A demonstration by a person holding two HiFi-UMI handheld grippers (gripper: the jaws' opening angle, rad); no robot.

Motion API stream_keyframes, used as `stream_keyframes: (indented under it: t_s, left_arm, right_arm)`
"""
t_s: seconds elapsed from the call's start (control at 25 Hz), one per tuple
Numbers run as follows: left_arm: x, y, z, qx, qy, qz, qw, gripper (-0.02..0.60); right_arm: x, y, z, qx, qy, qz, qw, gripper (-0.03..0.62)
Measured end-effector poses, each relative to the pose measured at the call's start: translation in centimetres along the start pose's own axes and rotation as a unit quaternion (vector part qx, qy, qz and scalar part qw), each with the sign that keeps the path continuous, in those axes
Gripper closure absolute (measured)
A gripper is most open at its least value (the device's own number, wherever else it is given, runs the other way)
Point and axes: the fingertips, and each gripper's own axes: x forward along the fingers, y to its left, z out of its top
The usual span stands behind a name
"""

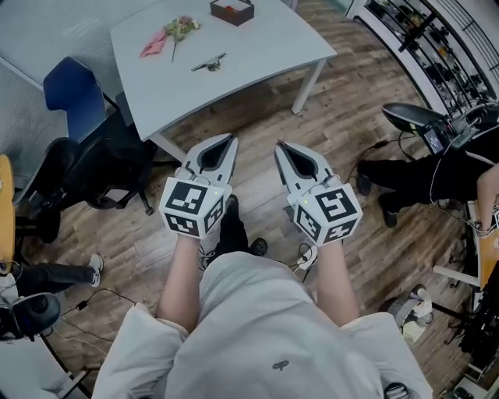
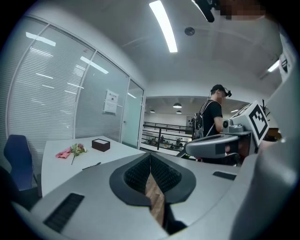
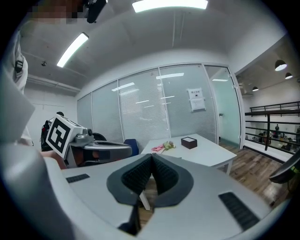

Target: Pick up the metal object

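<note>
The wooden floor took up most of the head view, and the white table stood at its far edge, well apart from the person holding the tools. A blue chair and a black chair sat by the table's left side, and another person sat off to the right.

Both tools were held low over the floor, in front of the person's own legs, pointing toward the table. The left gripper had its jaws pressed together with nothing between them; only floor showed through the small gap below the ribbed pads. The right gripper was likewise closed and empty.

On the table lay a dark box near the far edge, a flower on a pink cloth to its left, and the metal object nearer the middle, lying flat, apart from both of them.

By my reading the task had not really begun. The metal object lay untouched on the table, and neither tool was near it. What was left looked like all of it: move up to the table, open one pair of jaws, bring them down around the thin piece, close and lift.

As for writing, the cubes on the tools carried black-and-white square markers, not words. A sheet of paper hung on the glass wall behind the table, but its print was too small to read. No brand name could be made out anywhere.
</note>
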Motion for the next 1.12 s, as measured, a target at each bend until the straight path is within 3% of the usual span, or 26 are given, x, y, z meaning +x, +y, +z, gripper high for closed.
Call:
stream_keyframes:
  t_s: [0.44, 1.12]
  left_arm:
    - [4.2, 6.4, 2.2, -0.005, -0.013, 0.003, 0.9999, 0.561]
    - [9.0, 16.2, 3.6, 0.012, 0.005, 0.004, 0.9999, 0.559]
  right_arm:
    - [8.1, -2.8, 3.3, -0.018, 0.018, 0.006, 1.000, 0.586]
    - [19.3, -5.1, 6.4, -0.019, 0.022, 0.008, 1.000, 0.559]
